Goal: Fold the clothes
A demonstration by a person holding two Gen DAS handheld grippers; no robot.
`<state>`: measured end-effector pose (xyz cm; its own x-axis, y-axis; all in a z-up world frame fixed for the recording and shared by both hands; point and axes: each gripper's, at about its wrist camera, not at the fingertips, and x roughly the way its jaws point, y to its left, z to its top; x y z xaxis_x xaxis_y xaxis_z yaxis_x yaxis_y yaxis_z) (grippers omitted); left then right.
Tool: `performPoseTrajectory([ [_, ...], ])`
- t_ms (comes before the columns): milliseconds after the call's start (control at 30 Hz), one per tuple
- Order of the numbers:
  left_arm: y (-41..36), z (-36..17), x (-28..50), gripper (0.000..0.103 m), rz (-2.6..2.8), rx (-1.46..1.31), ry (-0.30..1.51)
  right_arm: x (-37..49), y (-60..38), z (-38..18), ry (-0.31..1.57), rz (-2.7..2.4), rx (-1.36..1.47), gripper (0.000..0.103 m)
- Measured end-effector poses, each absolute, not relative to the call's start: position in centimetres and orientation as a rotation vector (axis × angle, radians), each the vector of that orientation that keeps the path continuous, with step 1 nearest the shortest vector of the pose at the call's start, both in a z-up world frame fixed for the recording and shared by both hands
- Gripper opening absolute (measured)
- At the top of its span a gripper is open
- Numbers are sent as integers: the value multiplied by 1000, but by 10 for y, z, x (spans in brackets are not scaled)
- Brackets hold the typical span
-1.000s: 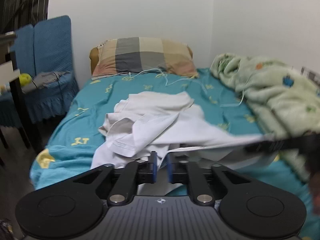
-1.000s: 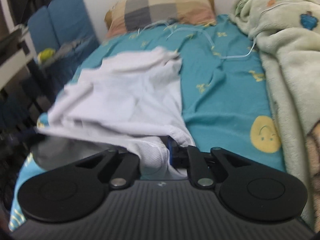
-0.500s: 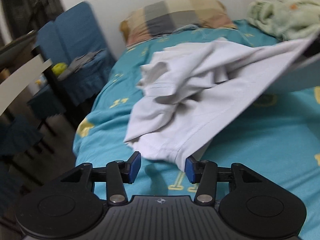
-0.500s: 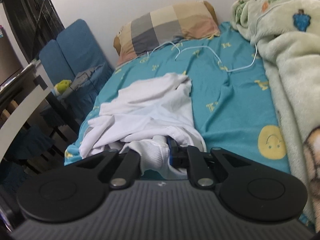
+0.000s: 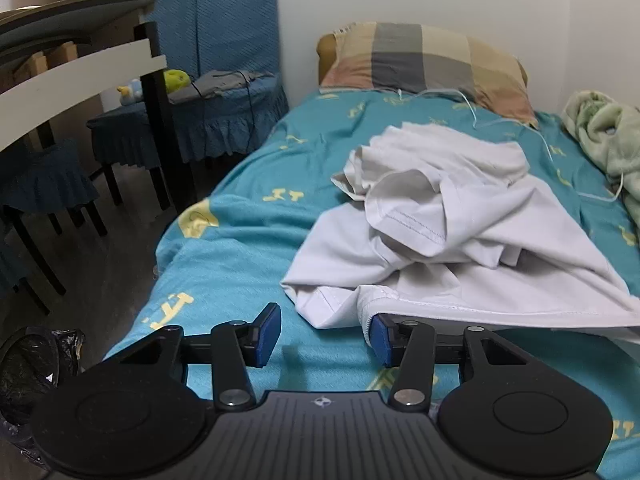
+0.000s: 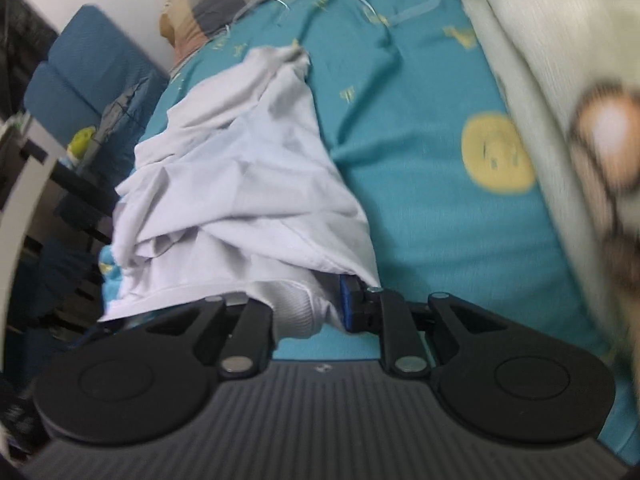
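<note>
Since a second ago my left gripper [image 5: 322, 334] has let its jaws spread from nearly touching to roughly half open, and the crumpled white cotton garment [image 5: 436, 236] has dropped from its stretched, lifted state into a loose heap on the teal bedsheet with yellow prints [image 5: 236, 256]. I see the left gripper's blue pads standing apart over bare sheet, with the garment's hemmed edge lying against the right-hand pad and draping over that finger, but nothing pinched between them. My right gripper [image 6: 308, 312], which was clamped tight, is now opening its jaws; a ribbed white fold of the garment [image 6: 240, 184] sits bunched between them, hiding the left pad, so I cannot tell how firmly it is pressed. In the left view the garment lies mid-bed, below the checked beige-and-grey pillow [image 5: 424, 62], with the pale green fleece blanket [image 5: 604, 136] at the right edge and blue-covered chairs [image 5: 224, 80] beside the bed.
</note>
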<state>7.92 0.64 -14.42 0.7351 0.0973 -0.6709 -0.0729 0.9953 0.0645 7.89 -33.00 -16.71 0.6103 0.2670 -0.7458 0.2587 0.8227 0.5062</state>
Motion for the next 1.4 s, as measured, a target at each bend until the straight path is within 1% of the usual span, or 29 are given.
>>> performPoseTrajectory([
  [67, 5, -149, 82, 47, 75, 27, 766, 73, -327, -165, 909, 2, 649, 17],
  [133, 3, -155, 85, 47, 60, 9, 793, 71, -325, -159, 864, -9, 651, 20],
  [200, 1, -162, 90, 47, 59, -8, 824, 70, -323, -156, 835, -17, 633, 19],
  [300, 0, -171, 97, 48, 70, -30, 850, 71, -324, -157, 827, -38, 619, 19],
  [333, -2, -173, 97, 51, 75, -25, 849, 71, -324, -158, 827, -46, 612, 17],
  [433, -11, -174, 97, 53, 80, 6, 838, 72, -322, -156, 802, -53, 589, 12],
  [633, -22, -163, 89, 56, 24, 45, 776, 62, -310, -119, 612, 37, 536, 11],
  [733, -29, -158, 85, 56, -3, 70, 730, 61, -311, -117, 611, 40, 530, 11],
  [933, -39, -165, 86, 56, 50, 180, 684, 64, -306, -114, 593, 56, 528, 11],
  [1067, -20, -173, 94, 50, 124, 109, 744, 64, -304, -114, 585, 26, 488, 11],
  [1133, -9, -172, 95, 41, 133, 40, 751, 68, -306, -119, 611, -1, 477, 11],
  [1167, -7, -170, 95, 38, 134, 23, 744, 69, -307, -123, 624, -15, 471, 11],
  [1233, -5, -165, 93, 26, 129, 3, 722, 73, -308, -130, 658, -46, 447, 11],
  [1267, -5, -161, 92, 23, 127, 0, 707, 75, -309, -134, 676, -56, 444, 11],
  [1333, -6, -154, 89, 11, 119, -8, 673, 77, -312, -142, 704, -70, 443, 11],
  [1400, -8, -144, 85, 7, 114, -13, 633, 76, -309, -143, 699, -78, 423, 11],
])
